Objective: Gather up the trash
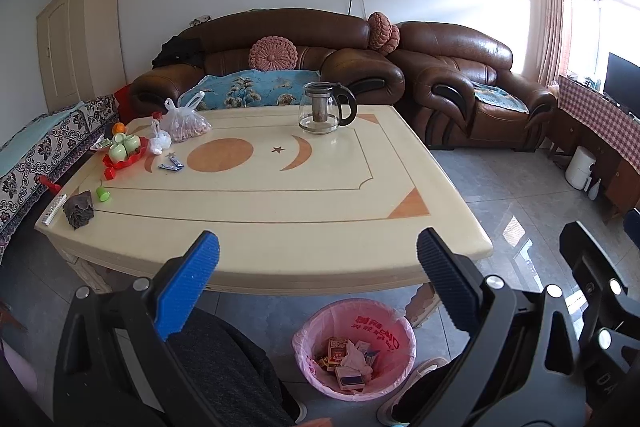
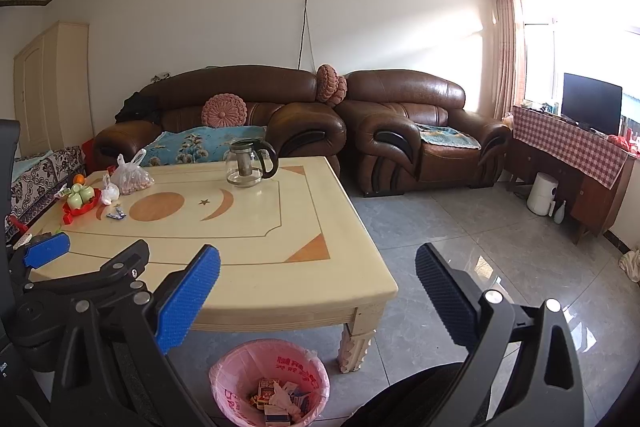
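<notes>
The pink-lined trash bin (image 1: 400, 325) (image 2: 240, 361) stands on the floor before the cream coffee table (image 1: 300, 195) (image 2: 240, 251) and holds small boxes and crumpled tissue. Blue wrappers (image 1: 171, 166) (image 2: 116, 215), a green cap (image 1: 103, 193) and a dark crumpled lump (image 1: 79, 209) lie at the table's left. My left gripper (image 1: 319, 239) hangs open and empty over the near edge, above the bin. My right gripper (image 2: 318, 253) is open and empty beside the table's right corner. The left one's blue pad (image 2: 46, 251) shows at the left of the right wrist view.
At the table's left are a red tray with green cups (image 1: 122, 151), a bag of nuts (image 1: 186, 123), a small white bag (image 1: 160, 143) and a remote (image 1: 54, 209). A glass teapot (image 1: 326, 109) stands at the back. Brown sofas (image 1: 460, 87) lie behind. A shoe (image 1: 424, 367) is by the bin.
</notes>
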